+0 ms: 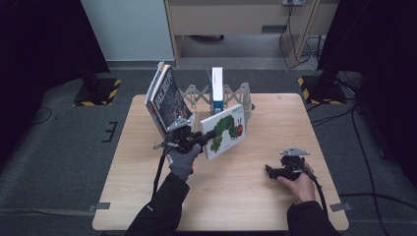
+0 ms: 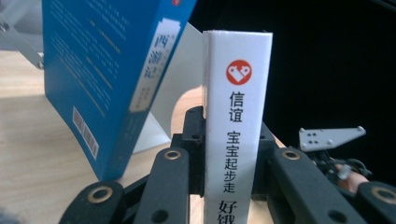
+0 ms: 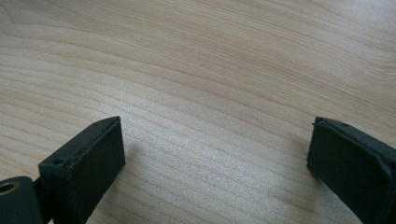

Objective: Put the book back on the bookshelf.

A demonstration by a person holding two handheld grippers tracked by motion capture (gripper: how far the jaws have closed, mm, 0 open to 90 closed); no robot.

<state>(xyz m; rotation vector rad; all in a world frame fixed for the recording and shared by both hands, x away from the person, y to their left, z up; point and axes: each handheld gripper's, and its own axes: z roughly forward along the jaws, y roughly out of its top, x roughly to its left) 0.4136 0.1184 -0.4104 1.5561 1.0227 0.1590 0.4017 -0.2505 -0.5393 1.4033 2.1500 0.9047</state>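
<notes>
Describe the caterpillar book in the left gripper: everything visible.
The caterpillar book is a thick white board book with a green caterpillar with a red head on its cover. Its white spine carries a red round logo and black Chinese characters. It is closed, held off the table and tilted, cover toward the camera in the high view. The left gripper is shut on it, jaws clamping both covers at the spine edge. It hangs in front of the expanding rack.
</notes>
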